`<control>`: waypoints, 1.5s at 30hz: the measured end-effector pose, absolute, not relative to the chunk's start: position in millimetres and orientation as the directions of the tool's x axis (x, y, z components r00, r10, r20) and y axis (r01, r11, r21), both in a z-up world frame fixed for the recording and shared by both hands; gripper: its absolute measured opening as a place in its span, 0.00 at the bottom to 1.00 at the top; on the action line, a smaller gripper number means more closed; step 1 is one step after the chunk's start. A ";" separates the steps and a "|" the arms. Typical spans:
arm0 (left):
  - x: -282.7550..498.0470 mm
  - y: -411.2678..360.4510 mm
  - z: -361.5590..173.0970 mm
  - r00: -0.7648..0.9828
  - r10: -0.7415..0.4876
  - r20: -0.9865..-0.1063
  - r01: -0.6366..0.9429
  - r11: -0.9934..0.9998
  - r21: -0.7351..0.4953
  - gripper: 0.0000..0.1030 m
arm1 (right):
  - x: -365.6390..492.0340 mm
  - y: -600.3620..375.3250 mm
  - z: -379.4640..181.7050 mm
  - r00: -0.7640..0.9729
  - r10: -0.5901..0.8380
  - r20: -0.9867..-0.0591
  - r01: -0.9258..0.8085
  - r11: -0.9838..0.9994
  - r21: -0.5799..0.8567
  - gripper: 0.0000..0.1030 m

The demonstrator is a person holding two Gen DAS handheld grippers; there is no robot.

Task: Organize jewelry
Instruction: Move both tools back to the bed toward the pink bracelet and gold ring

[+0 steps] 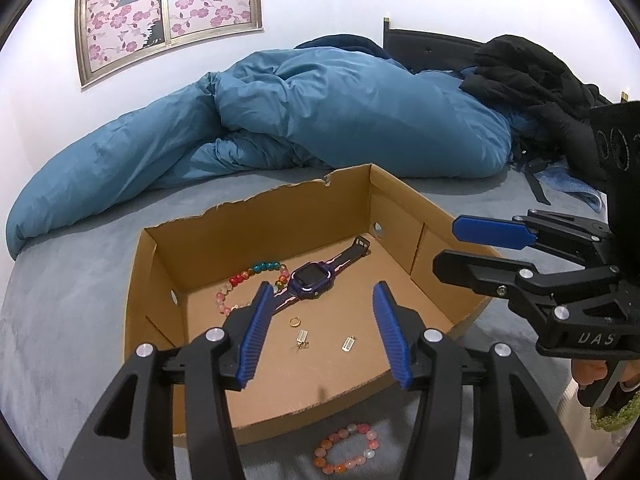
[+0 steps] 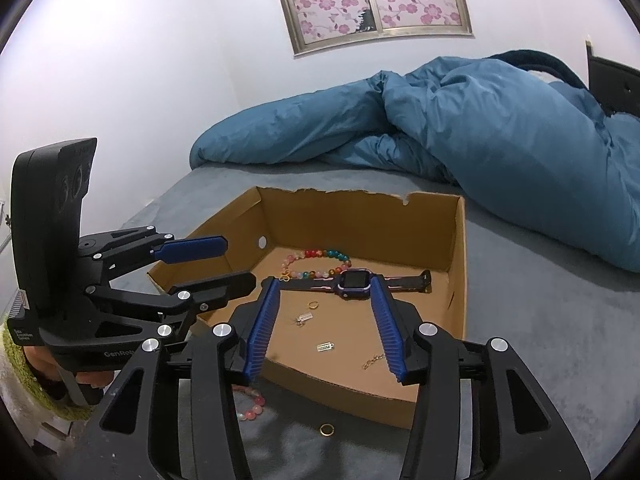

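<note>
An open cardboard box [image 1: 256, 216] [image 2: 456, 280] sits on the grey bed. Inside lie a purple watch [image 1: 310, 278] [image 2: 354, 280], a multicoloured bead bracelet [image 1: 248, 276] [image 2: 320, 258], a gold ring [image 1: 295, 322] [image 2: 313, 304], two small silver earrings [image 1: 347, 343] [image 2: 325, 347] and a gold chain [image 2: 374, 360]. A pink bead bracelet [image 1: 346, 450] [image 2: 252, 404] and a second gold ring [image 2: 327, 430] lie on the bed in front of the box. My left gripper [image 1: 320, 332] [image 2: 216, 264] is open and empty above the box's near edge. My right gripper [image 2: 326, 328] [image 1: 452, 248] is open and empty over the box.
A rumpled blue duvet [image 1: 280, 120] [image 2: 500, 128] lies behind the box. Black clothing [image 1: 540, 92] is piled at the far right by a dark headboard. A floral window [image 1: 168, 12] is on the white wall.
</note>
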State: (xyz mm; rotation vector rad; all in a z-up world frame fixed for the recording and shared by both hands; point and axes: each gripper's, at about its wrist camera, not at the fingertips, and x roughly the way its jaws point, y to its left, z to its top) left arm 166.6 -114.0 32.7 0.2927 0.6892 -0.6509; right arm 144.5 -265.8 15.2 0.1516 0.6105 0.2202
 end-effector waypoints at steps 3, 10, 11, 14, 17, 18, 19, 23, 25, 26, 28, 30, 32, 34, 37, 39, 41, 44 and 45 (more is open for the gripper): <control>162.4 -110.0 35.0 0.593 -0.457 -0.663 0.640 0.767 0.045 0.49 | 142.4 -264.6 16.7 0.799 0.250 -0.547 -0.162 0.965 0.205 0.45; 150.5 -98.7 42.4 0.605 -0.461 -0.649 0.633 0.773 0.042 0.49 | 134.1 -261.3 23.7 0.805 0.260 -0.534 -0.172 0.963 0.209 0.45; 147.4 -96.2 43.9 0.607 -0.462 -0.646 0.633 0.773 0.042 0.49 | 132.4 -260.6 24.7 0.805 0.262 -0.532 -0.175 0.962 0.209 0.45; 139.9 -90.5 46.9 0.612 -0.465 -0.640 0.632 0.774 0.042 0.49 | 127.5 -258.0 27.3 0.806 0.267 -0.529 -0.183 0.961 0.206 0.45; 131.2 -84.2 48.9 0.615 -0.468 -0.635 0.632 0.774 0.042 0.49 | 123.0 -256.3 30.0 0.806 0.272 -0.525 -0.190 0.960 0.207 0.45; 128.7 -82.8 49.4 0.615 -0.468 -0.635 0.633 0.773 0.043 0.49 | 121.1 -255.3 30.8 0.806 0.274 -0.524 -0.193 0.960 0.205 0.45; 125.8 -80.6 49.5 0.615 -0.467 -0.635 0.633 0.773 0.044 0.49 | 119.4 -254.5 31.4 0.806 0.276 -0.524 -0.196 0.959 0.204 0.45; 116.9 -72.2 46.5 0.608 -0.462 -0.645 0.625 0.780 0.030 0.49 | 113.2 -251.5 32.0 0.805 0.279 -0.524 -0.199 0.959 0.204 0.46; 111.5 -67.2 43.0 0.601 -0.463 -0.651 0.619 0.785 0.014 0.49 | 110.0 -250.4 30.8 0.802 0.282 -0.526 -0.200 0.957 0.209 0.46; 109.6 -65.6 41.7 0.600 -0.463 -0.653 0.618 0.786 0.011 0.49 | 108.5 -249.9 30.1 0.801 0.284 -0.528 -0.201 0.957 0.211 0.46; 104.5 -61.9 38.5 0.598 -0.461 -0.656 0.616 0.788 0.006 0.49 | 105.8 -248.2 27.8 0.796 0.284 -0.535 -0.201 0.957 0.208 0.46; 100.3 -58.1 35.3 0.595 -0.459 -0.660 0.613 0.790 0.003 0.49 | 102.5 -247.3 26.7 0.792 0.285 -0.540 -0.203 0.957 0.207 0.46; 96.7 -55.1 32.8 0.593 -0.456 -0.664 0.610 0.792 0.001 0.49 | 98.3 -247.2 26.9 0.793 0.287 -0.538 -0.206 0.956 0.207 0.46; 93.2 -51.2 29.2 0.592 -0.448 -0.670 0.607 0.795 0.004 0.49 | 92.6 -248.4 26.7 0.796 0.291 -0.531 -0.213 0.955 0.205 0.46; 88.8 -45.8 22.7 0.590 -0.434 -0.681 0.600 0.800 0.009 0.49 | 85.6 -250.7 23.6 0.793 0.291 -0.535 -0.217 0.956 0.199 0.46; 85.5 -42.9 19.0 0.589 -0.429 -0.685 0.597 0.802 0.011 0.49 | 81.5 -252.8 20.1 0.786 0.292 -0.544 -0.218 0.956 0.198 0.45; 82.3 -39.8 13.3 0.588 -0.420 -0.691 0.594 0.804 0.016 0.49 | 78.1 -254.0 16.7 0.780 0.289 -0.555 -0.217 0.957 0.192 0.45; 80.4 -37.6 3.9 0.579 -0.411 -0.704 0.592 0.806 0.016 0.49 | 71.4 -257.0 11.8 0.772 0.295 -0.563 -0.218 0.955 0.201 0.45; 79.4 -37.6 1.5 0.577 -0.408 -0.707 0.591 0.806 0.017 0.49 | 69.2 -257.7 10.2 0.769 0.297 -0.566 -0.218 0.954 0.203 0.45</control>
